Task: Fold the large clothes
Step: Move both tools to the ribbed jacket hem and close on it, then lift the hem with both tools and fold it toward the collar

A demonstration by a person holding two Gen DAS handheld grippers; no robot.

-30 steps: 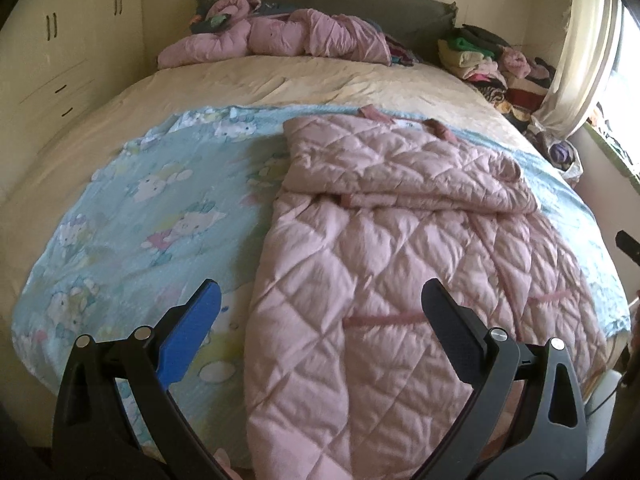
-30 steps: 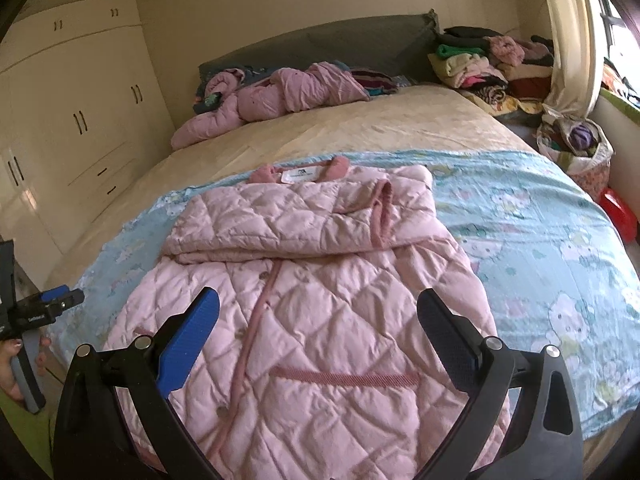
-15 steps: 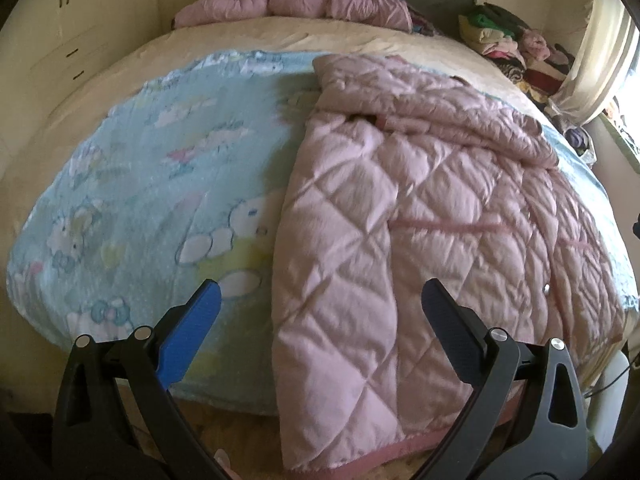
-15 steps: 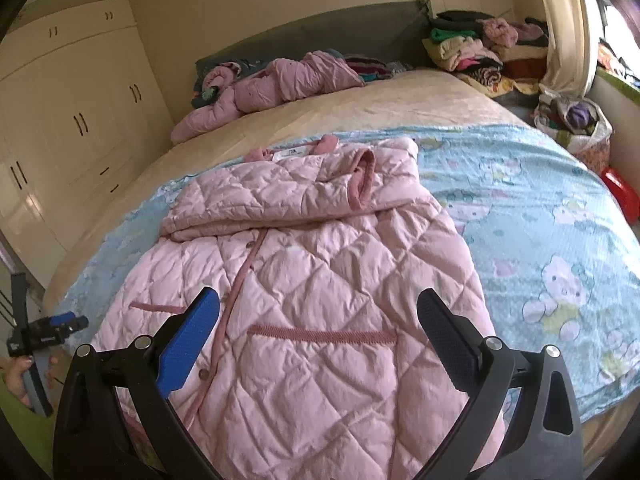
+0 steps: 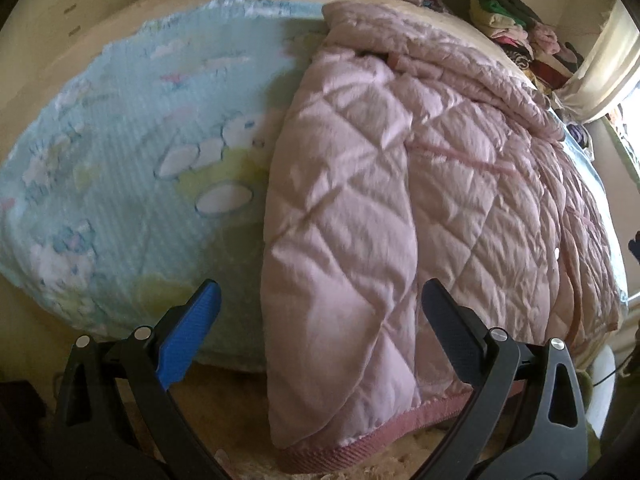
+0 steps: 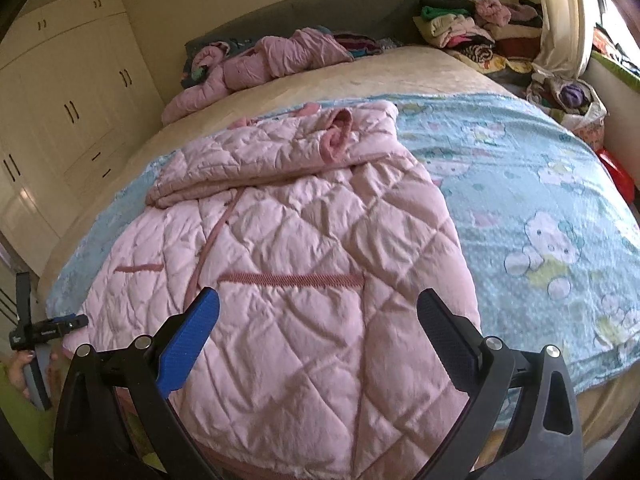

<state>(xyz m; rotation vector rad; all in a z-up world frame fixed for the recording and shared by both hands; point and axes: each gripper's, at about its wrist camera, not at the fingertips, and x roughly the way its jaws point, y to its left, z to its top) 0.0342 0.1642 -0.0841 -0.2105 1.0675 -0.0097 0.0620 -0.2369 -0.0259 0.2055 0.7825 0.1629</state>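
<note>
Pink quilted coat (image 6: 304, 240) has sleeves folded across its chest, hem unfolded over the bed edge (image 5: 224, 360); your left gripper (image 5: 320, 336) and right gripper (image 6: 318, 334) gape empty above that hem.

A wide bed (image 6: 420, 68) with a beige cover fills the room, a pale blue cartoon-print blanket (image 6: 532, 184) spread across its near half. A grey headboard (image 6: 320, 12) stands against the cream wall. Cream wardrobes (image 6: 68, 96) line one side; daylight enters past a curtain (image 6: 560, 12).
</note>
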